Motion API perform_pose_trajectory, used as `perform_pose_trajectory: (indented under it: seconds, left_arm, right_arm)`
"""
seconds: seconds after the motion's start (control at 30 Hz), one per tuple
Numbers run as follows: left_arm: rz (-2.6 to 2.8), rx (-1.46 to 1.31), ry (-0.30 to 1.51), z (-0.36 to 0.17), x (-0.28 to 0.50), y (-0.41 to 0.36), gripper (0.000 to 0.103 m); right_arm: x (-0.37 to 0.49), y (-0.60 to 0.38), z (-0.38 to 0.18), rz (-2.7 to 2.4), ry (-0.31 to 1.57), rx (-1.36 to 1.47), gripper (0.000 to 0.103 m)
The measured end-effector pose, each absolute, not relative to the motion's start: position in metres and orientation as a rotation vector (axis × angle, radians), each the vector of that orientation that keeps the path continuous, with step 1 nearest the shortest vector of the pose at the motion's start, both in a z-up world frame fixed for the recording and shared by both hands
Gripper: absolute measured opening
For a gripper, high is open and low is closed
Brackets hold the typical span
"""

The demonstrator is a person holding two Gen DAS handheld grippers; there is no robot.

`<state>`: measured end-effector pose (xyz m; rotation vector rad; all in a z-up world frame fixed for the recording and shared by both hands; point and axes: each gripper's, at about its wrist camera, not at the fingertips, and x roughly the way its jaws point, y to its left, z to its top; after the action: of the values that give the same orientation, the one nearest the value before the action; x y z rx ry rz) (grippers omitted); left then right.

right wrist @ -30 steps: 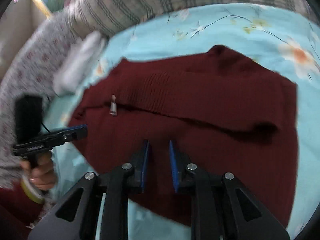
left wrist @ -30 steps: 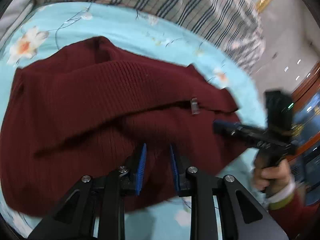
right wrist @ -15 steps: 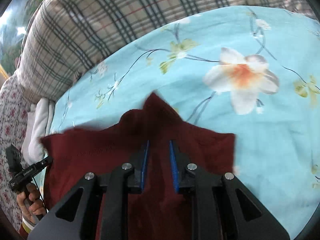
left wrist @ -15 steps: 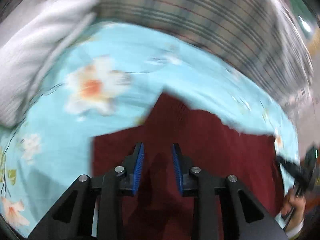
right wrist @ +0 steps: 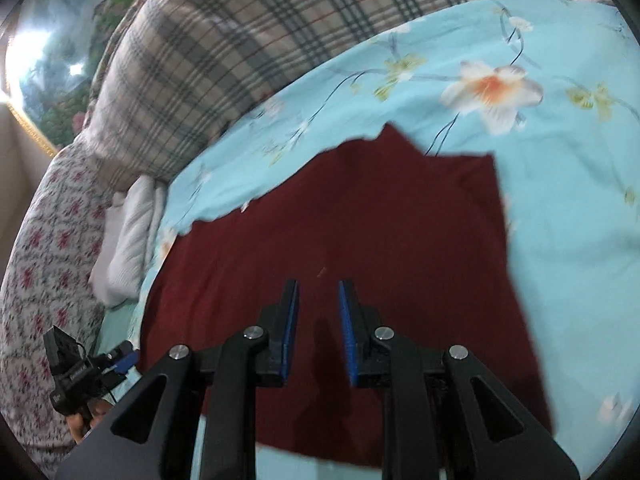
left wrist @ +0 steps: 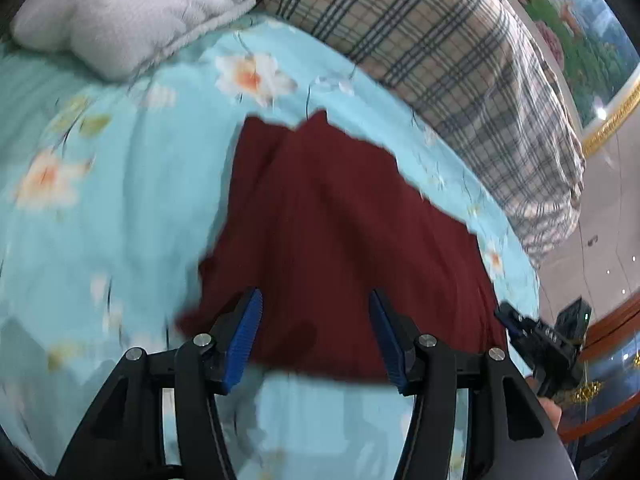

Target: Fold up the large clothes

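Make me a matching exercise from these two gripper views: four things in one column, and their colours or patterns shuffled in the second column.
Things:
1. sweater
2. bedsheet
3. big pillow
4. folded towel

Looks:
A. white
B. beige plaid
C. dark red
D. light blue with flowers

Pairs: 1-C, 2-D, 3-B, 4-A
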<state>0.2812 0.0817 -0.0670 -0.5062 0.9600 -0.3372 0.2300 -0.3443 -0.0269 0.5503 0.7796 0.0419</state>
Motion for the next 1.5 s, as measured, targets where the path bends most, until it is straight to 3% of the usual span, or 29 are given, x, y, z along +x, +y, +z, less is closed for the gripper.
perform_pose_trajectory:
  seconds: [0.2, 0.4, 0.73, 0.83, 0.97, 1.0, 1.07, 1.17, 1.33, 1.5]
  left_arm:
    - [-0.350, -0.586, 1.004, -0.090, 0.243, 0.084, 0.070]
    - [-0.321, -0.705, 1.000, -0.107, 0.251, 0.085, 0.083]
    - [-0.189, -0.764, 0.897, -0.109, 0.297, 0.071, 0.092]
    - [-0.147, -0.714, 0.884, -0.108, 0.305, 0.066, 0.083]
    - [-0.144, -0.665, 0.894, -0.110, 0.314, 0.062, 0.032]
    - [-0.163, -0.679, 0.894, -0.112, 0.315, 0.064, 0.024]
    - [-0.181, -0.679, 0.886, -0.109, 0.316, 0.065, 0.020]
    - [-0.212, -0.651, 0.862, -0.094, 0.315, 0.060, 0.017]
    - [-0.316, -0.547, 0.784, -0.044, 0.311, 0.026, 0.015]
    - [-0.454, -0.384, 0.731, -0.008, 0.302, -0.040, 0.015]
  right_arm:
    - [0.211, -0.322, -0.038, 0.073, 0.772, 0.593, 0.021]
    - [0.207, -0.309, -0.045, 0.094, 0.796, 0.608, 0.021]
    - [0.233, -0.282, -0.036, 0.149, 0.790, 0.566, 0.021]
    - [0.253, -0.267, -0.030, 0.183, 0.788, 0.533, 0.021]
    - [0.284, -0.247, -0.031, 0.212, 0.825, 0.466, 0.018]
    - [0.291, -0.245, -0.037, 0.199, 0.857, 0.450, 0.018]
    - [0.304, -0.238, -0.058, 0.189, 0.952, 0.417, 0.016]
    - [0.308, -0.238, -0.070, 0.193, 0.976, 0.390, 0.006]
    - [0.311, -0.236, -0.067, 0.194, 1.005, 0.356, 0.006]
    - [0.298, -0.290, -0.060, 0.306, 0.958, 0.686, 0.010]
